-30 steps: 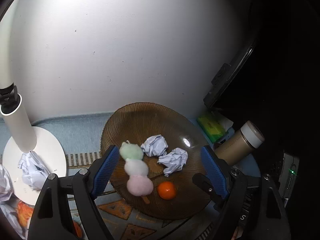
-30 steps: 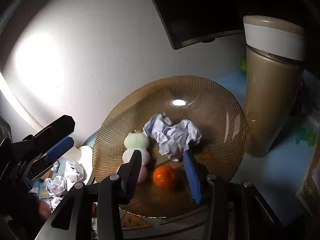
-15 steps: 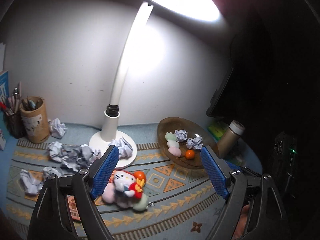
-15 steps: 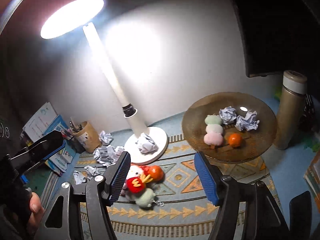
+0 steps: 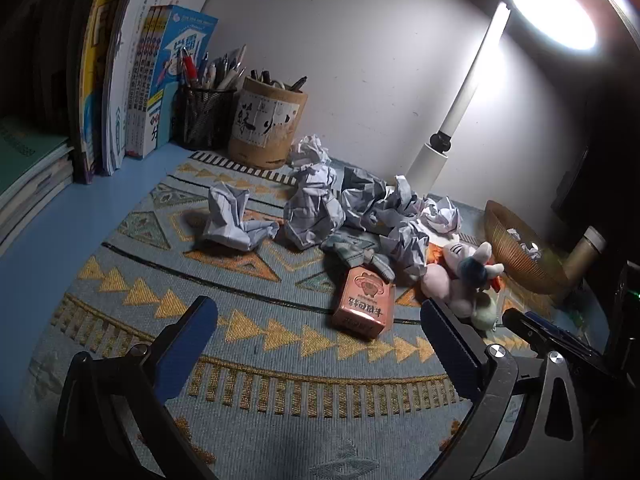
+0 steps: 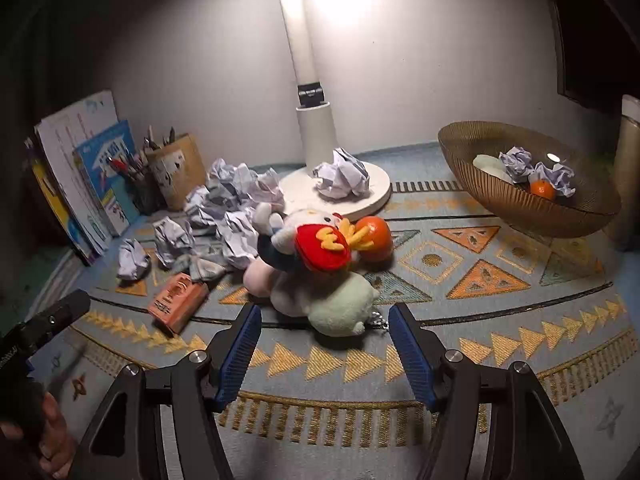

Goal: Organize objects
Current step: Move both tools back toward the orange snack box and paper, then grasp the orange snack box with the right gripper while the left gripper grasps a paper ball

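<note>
Patterned mat [image 6: 500,280] bears bowl [image 6: 568,212] holding paper balls [image 6: 556,178]; both tongs [image 5: 320,344] [image 6: 324,344] spread, empty.

I see the plush toy [image 6: 304,268] before my right claw [image 6: 324,354], the box [image 6: 178,304] to its left, crumpled papers [image 6: 236,200] behind, the bowl [image 6: 524,200] far right, the lamp base [image 6: 376,192] between.

Bare mat [image 5: 280,360] lies near; farther on, crumpled paper [image 5: 320,208], a box [image 5: 362,304] and a plush toy [image 6: 316,264] block the way.
</note>
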`<action>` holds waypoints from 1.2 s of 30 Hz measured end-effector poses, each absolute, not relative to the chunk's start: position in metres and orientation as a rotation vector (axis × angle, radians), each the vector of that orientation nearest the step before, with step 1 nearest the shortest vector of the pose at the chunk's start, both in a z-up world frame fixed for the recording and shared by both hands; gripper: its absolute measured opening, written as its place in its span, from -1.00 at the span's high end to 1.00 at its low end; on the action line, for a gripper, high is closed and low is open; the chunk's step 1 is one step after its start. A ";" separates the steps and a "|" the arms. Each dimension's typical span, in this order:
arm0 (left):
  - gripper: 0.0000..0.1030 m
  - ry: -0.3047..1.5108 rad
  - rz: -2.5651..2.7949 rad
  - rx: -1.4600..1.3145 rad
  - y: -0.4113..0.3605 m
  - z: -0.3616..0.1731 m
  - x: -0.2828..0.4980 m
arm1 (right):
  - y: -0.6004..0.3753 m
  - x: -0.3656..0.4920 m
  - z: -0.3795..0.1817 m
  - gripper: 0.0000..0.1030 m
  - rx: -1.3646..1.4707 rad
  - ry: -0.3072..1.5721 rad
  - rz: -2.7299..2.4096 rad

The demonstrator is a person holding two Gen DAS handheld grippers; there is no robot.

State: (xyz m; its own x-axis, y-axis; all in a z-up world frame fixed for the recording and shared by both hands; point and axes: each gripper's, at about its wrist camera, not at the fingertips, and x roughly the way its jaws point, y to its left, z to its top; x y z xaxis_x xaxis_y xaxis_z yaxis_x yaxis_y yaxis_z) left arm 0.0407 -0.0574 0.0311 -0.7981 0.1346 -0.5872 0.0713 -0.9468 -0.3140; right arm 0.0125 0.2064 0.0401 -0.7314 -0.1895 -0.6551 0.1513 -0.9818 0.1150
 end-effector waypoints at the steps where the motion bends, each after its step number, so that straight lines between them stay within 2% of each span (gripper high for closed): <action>1: -0.95 -0.490 2.889 -1.030 -0.056 0.029 0.036 | 0.207 0.012 0.039 -0.26 1.056 -0.094 -2.740; 10: -0.95 -0.631 2.844 -1.068 -0.073 0.024 0.036 | 0.193 0.015 0.041 -0.26 1.070 -0.001 -2.750; 12: -0.95 -0.560 2.860 -1.190 -0.070 0.021 0.030 | 0.176 0.017 0.043 -0.26 1.077 -0.003 -2.677; 14: -0.92 -0.403 2.879 -1.300 -0.072 0.026 0.019 | 0.156 0.016 0.045 -0.25 1.097 -0.046 -2.581; 19: -0.92 -0.157 2.914 -1.246 -0.111 0.049 -0.012 | 0.102 -0.008 0.029 -0.26 1.297 -0.056 -2.455; 23: -0.92 -0.241 2.736 -1.253 -0.132 0.042 -0.041 | 0.083 -0.024 0.016 -0.30 1.369 -0.146 -2.411; 25: -0.92 -0.191 2.700 -1.292 -0.126 0.035 -0.053 | 0.073 -0.026 0.018 -0.41 1.355 -0.106 -2.447; 27: -0.92 -0.112 2.704 -1.336 -0.119 0.027 -0.066 | 0.062 -0.029 0.016 -0.45 1.361 -0.068 -2.461; 31: -0.91 -0.085 2.709 -1.360 -0.114 0.018 -0.080 | 0.042 -0.035 0.014 -0.47 1.352 0.034 -2.535; 32: -0.86 -0.075 2.718 -1.362 -0.113 0.016 -0.081 | 0.038 -0.037 0.013 -0.47 1.359 0.048 -2.547; 33: -0.67 -0.060 2.720 -1.371 -0.111 0.014 -0.081 | 0.034 -0.039 0.013 -0.47 1.362 0.069 -2.567; 36: -0.26 0.043 2.753 -1.379 -0.105 0.010 -0.078 | 0.025 -0.043 0.011 -0.47 1.360 0.115 -2.605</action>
